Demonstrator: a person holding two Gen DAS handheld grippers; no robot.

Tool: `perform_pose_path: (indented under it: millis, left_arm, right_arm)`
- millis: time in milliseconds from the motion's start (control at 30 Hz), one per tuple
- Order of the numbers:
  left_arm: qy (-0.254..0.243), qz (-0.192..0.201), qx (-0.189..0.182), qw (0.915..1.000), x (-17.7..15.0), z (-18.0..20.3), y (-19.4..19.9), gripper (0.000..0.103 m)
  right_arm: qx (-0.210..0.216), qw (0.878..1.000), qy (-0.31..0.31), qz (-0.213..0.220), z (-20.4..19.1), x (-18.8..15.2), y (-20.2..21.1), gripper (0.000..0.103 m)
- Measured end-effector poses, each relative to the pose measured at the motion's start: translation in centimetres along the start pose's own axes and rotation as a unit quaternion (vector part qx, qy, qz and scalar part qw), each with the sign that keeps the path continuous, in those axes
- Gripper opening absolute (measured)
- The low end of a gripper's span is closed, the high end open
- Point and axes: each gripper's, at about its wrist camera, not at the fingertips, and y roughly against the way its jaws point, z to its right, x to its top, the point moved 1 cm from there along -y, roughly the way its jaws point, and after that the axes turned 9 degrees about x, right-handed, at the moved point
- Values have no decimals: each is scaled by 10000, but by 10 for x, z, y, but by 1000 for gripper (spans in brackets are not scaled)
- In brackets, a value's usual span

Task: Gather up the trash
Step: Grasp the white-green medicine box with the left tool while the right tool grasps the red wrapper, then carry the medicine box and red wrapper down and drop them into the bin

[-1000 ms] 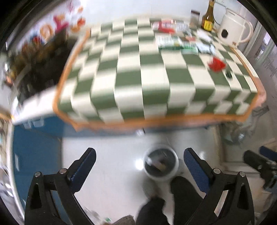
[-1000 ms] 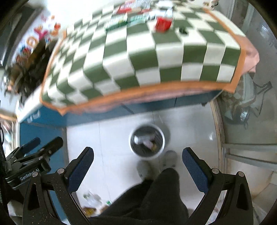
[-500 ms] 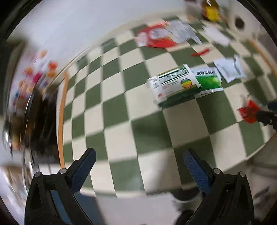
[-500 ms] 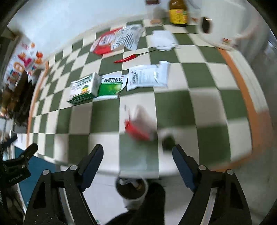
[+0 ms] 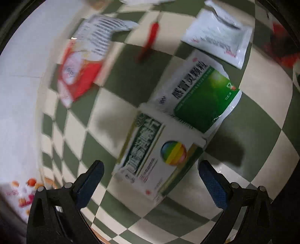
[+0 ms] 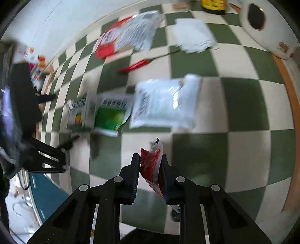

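Note:
My right gripper [image 6: 151, 159] is shut on a small red sachet [image 6: 152, 165], held just above the green-and-cream checkered tablecloth [image 6: 215, 105]. My left gripper [image 5: 150, 169] is open and hovers right over a white and green medicine box [image 5: 155, 155], its fingers either side of the box's near end. A green and white sachet [image 5: 198, 101] lies against the box. Further back lie a white sachet [image 5: 217, 35], a red chilli [image 5: 150, 41] and a red and white packet [image 5: 82, 62]. The same litter shows blurred in the right wrist view.
A dark bottle [image 6: 212, 5] and a white kettle [image 6: 262, 24] stand at the table's far right corner. The orange table edge [image 6: 289, 105] runs down the right. My left gripper's body [image 6: 22, 131] shows at the left in the right wrist view.
Both grippers moved from above the floor bin to the table. My right gripper closed on the red sachet. My left gripper dropped close over the medicine box, still open.

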Motion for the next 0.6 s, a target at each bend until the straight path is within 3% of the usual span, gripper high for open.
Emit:
perform_pose_path:
  millis: [100,133,167,300,433,500,567,600]
  left_arm:
    - [231,-28,-362,9991,5,-10,-3,97]
    - [341,-10,-573,9978,5,-13,-2,83]
    - [421,-92,-809,9958,5,-16,-1,83]
    - [881,-151,-760,9931,0,-18,3,80]
    - [1680,-235,-819,9821,-14,-21,14,79]
    - [2348,-510,-874,9668,-27,-27,17,79]
    - [3179,-882,-1239,9359,-47,-37,14,78]
    - [3638,-1006,-1500,9138,-59,-41,14,78]
  right_arm:
    - [-43,9999,-109,37,13,10,4,22]
    - [-43,9999,-158,47,16,12,4,22]
    - [-40,9998,-202,55,19,13,5,22]
    - [-37,9994,-326,94,24,16,6,22]
    - [-18,9994,-322,95,23,15,7,22]
    - [29,9995,-300,91,19,12,9,22]
    - [90,9996,-257,95,14,9,10,21]
    - [107,9996,-232,95,11,8,11,21]
